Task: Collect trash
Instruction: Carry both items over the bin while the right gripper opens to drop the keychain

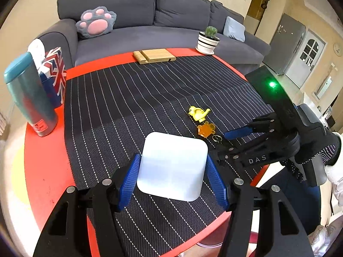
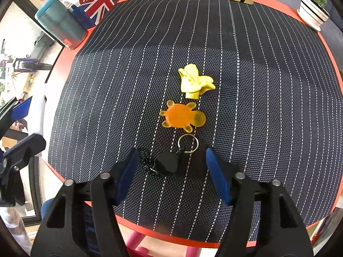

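Note:
My left gripper is shut on a white square tray with rounded corners and holds it just above the striped mat. The blue pads press on its two sides. Beyond the tray lie a yellow rubbery toy, an orange turtle-shaped piece and a metal key ring. In the right wrist view my right gripper points steeply down and stands open. A black round fob on the key ring lies between its pads, untouched. The orange turtle and the yellow toy lie just past it.
The round red table carries a teal tumbler and a Union Jack box at the left. A wooden stand and a potted plant sit at the far edge. A grey sofa lies behind.

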